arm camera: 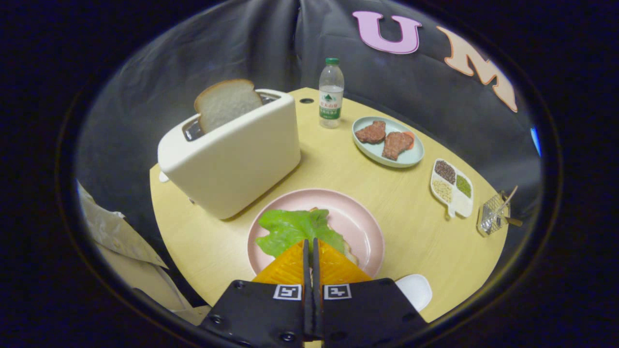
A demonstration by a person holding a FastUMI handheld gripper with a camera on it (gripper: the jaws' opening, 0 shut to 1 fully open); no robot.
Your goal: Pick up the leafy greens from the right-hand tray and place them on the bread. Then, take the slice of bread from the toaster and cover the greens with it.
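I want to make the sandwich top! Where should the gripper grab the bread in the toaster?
Probably the rounded top of the bread slice: it stands upright out of the toaster slot, so only that part is free. Come from above, one finger on each flat face. The gripper is shut now over the leafy greens, so open first.

The gripper (310, 251), fingers closed together, sits over the pink plate (360, 227) at the table's (338, 169) near edge. The toaster (232, 154) blocks the left side. Bare tabletop runs open between toaster and oval plate (411, 157), toward the bottle (331, 94) at the far edge.
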